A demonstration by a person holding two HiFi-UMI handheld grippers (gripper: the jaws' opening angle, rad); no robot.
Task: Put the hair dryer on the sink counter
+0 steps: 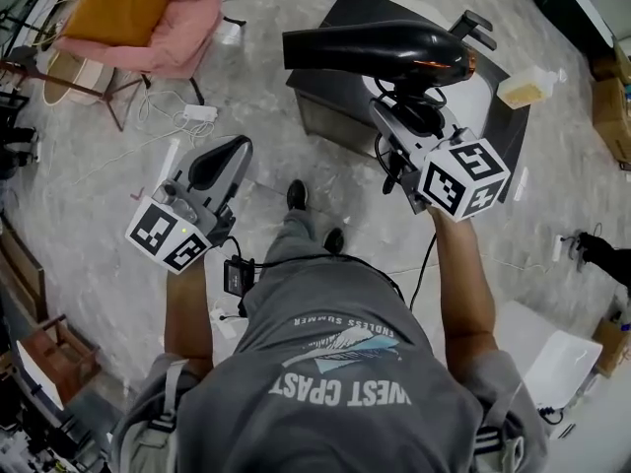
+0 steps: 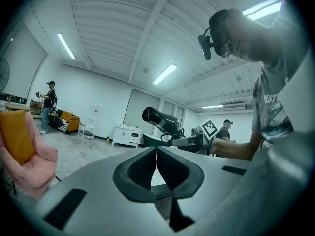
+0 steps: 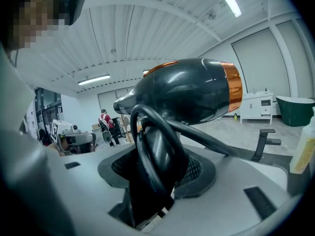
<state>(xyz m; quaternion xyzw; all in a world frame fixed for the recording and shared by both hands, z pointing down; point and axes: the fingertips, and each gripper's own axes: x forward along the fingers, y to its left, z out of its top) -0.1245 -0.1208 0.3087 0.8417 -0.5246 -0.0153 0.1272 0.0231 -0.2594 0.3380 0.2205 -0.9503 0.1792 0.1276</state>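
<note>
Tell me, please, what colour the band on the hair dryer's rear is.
The band on the hair dryer is copper-orange; the right gripper view shows it best.

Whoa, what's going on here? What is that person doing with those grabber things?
A person carries a hand-held gripper in each hand. The right hand-held gripper grips the black hair dryer by its handle, up in the air over the dark sink counter. The left hand-held gripper is shut and empty, off to the side. The dryer is not on the counter yet.
</note>
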